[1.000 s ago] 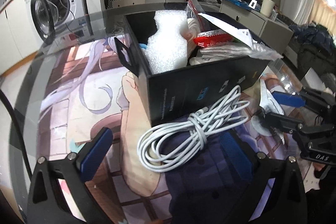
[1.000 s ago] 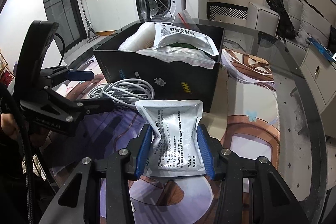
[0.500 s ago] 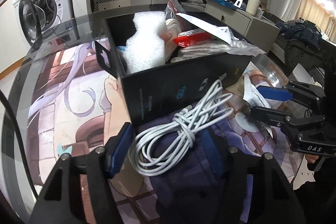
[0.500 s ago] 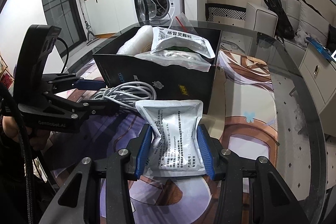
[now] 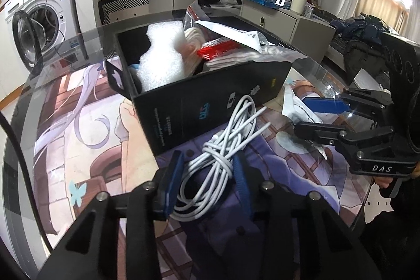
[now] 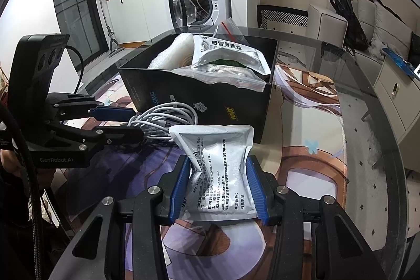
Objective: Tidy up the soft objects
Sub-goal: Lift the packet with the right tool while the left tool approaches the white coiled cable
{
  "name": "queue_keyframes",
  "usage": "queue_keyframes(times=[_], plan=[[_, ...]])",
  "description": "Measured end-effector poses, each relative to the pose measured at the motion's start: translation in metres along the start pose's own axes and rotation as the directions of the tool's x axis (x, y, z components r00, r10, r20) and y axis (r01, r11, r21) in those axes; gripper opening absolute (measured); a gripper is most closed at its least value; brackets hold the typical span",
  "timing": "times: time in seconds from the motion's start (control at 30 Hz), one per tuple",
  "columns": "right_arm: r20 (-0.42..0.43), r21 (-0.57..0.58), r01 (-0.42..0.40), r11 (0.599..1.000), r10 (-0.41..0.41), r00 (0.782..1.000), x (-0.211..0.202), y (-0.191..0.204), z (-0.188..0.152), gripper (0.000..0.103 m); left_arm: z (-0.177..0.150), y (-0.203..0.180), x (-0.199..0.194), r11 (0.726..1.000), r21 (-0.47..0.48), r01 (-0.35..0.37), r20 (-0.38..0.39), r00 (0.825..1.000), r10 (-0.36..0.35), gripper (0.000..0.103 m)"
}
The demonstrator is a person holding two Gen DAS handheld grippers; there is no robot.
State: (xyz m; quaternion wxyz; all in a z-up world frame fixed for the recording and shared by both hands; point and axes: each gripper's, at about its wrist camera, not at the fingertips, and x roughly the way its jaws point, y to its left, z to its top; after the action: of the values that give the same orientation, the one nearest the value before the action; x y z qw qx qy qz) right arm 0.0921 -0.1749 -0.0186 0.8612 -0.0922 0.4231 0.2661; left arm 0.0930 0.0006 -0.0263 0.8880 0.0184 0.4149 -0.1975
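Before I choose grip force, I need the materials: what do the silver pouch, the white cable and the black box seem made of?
Silver pouch: looks like matte metallised foil laminate, creased and dented between the right claw pads. White cable: smooth rubbery plastic sheath, bundled in loops inside the left claw. Black box: probably printed cardboard with a satin sheen, straight thin walls.

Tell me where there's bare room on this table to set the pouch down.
Free: the mat right of the black box, toward the table's glass edge, and the stretch left of the box. Crowded: the box is heaped full, and the white cable and both grippers fill the space before it.
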Motion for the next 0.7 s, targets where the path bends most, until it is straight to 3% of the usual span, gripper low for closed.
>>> queue_keyframes(times=[0.1,0.23,0.37,0.57,0.7], plan=[[0.0,0.002,-0.001,1.0,0.001,1.0,0.0,0.0,0.0,0.045,0.0,-0.001,0.0,1.0,0.009,-0.003,-0.003,1.0,0.003,0.038],[0.001,0.0,-0.002,1.0,0.002,1.0,-0.001,0.001,0.0,0.045,0.002,-0.006,0.005,0.999,0.026,-0.018,-0.025,1.0,0.019,0.05],[0.0,0.0,-0.001,1.0,0.001,1.0,-0.002,0.001,0.0,0.045,0.003,-0.012,0.014,0.998,0.052,-0.039,-0.045,0.998,0.041,0.053],[-0.001,0.005,0.0,1.0,0.0,1.0,-0.003,0.0,0.001,0.045,0.003,-0.024,0.016,0.992,0.128,0.001,-0.049,0.999,0.006,0.036],[0.002,0.007,0.002,1.0,-0.002,1.0,-0.004,0.0,0.001,0.045,0.002,-0.029,0.012,0.988,0.15,0.026,-0.047,0.999,-0.019,0.033]])
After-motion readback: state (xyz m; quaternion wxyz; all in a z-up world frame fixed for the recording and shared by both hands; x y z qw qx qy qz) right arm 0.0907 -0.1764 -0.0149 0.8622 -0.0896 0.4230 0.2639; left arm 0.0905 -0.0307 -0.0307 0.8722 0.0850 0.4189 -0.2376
